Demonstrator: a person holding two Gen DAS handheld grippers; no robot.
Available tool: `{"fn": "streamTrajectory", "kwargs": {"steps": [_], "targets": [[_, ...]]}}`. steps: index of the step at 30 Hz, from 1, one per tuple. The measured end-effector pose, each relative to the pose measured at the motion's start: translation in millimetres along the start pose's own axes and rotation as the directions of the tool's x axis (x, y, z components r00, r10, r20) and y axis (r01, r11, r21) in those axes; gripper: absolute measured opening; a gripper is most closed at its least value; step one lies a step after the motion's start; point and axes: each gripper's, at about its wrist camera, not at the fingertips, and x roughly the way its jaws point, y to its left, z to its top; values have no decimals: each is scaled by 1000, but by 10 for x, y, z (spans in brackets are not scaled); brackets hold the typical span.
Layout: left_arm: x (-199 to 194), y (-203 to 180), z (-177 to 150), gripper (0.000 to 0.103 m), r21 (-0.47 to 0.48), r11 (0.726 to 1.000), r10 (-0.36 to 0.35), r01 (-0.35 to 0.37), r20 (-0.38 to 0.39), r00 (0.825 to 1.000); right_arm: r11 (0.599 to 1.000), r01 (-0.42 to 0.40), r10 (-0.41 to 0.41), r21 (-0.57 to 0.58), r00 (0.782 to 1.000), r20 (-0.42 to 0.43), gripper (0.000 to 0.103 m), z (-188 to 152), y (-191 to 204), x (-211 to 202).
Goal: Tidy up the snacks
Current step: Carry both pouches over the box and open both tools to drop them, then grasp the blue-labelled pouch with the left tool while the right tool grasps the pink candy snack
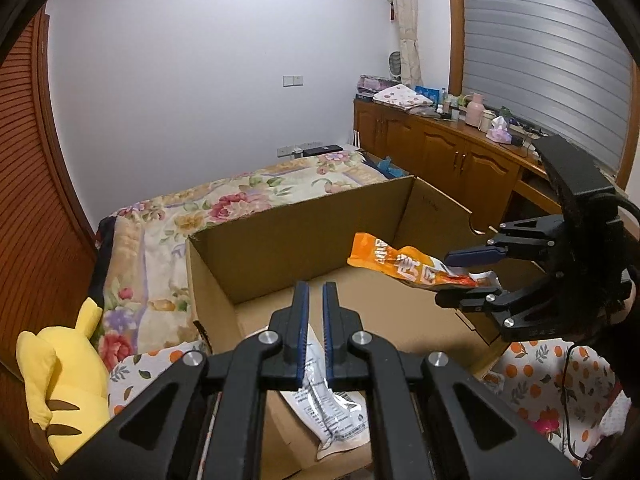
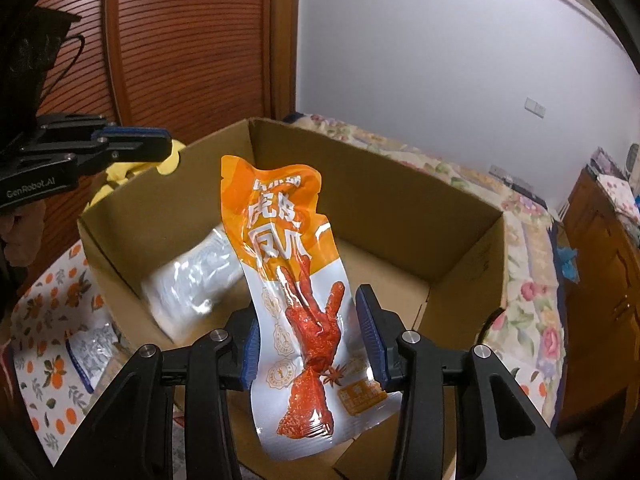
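An open cardboard box (image 1: 300,208) (image 2: 360,160) stands on the bed. My right gripper (image 2: 308,320) (image 1: 456,278) is shut on an orange snack packet (image 2: 280,224) (image 1: 396,262) printed with a red chicken foot. It holds the packet by its lower end, in the air over the box's inside. A white snack packet (image 2: 192,284) (image 1: 324,412) lies on the box floor by the near left wall. My left gripper (image 1: 315,292) (image 2: 166,146) is shut with nothing in it, above the box's left side.
A yellow plush toy (image 1: 64,380) lies left of the box. An orange-print cloth (image 2: 52,320) (image 1: 540,380) carries another blue and white packet (image 2: 90,352). A floral blanket (image 1: 240,196) covers the bed, and a wooden cabinet (image 1: 440,152) runs along the right wall.
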Motion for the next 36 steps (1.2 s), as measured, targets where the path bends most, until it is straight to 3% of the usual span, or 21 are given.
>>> {"fn": "streamTrajectory", "kwargs": {"steps": [9,18,24,28,33,36], "targets": [[-151,-25,-116,6,-15,1000,-6,6,-2,1000,999,26,-26,22,1000,-8,53,-17,47,32],[-545,-147,-350,9,-5,1000,-6,6,25,1000,998,22,-26,66,997,70,55,-107,147,-431],[-758,-211,-623,23,-8,1000,-16,16,33,999,996,11,-20,92,995,97,55,-302,348,-757],[-820,-253,-854,40,-13,999,-29,29,17,999,994,15,-24,105,996,84,55,-510,516,-864],[-811,-330,-1110,45,-17,999,-33,32,-18,999,991,17,-25,132,998,65,55,-806,705,-954],[-745,-353,-1280,53,-31,999,-38,36,-54,998,987,19,-26,160,999,42,55,-1010,787,-965]]}}
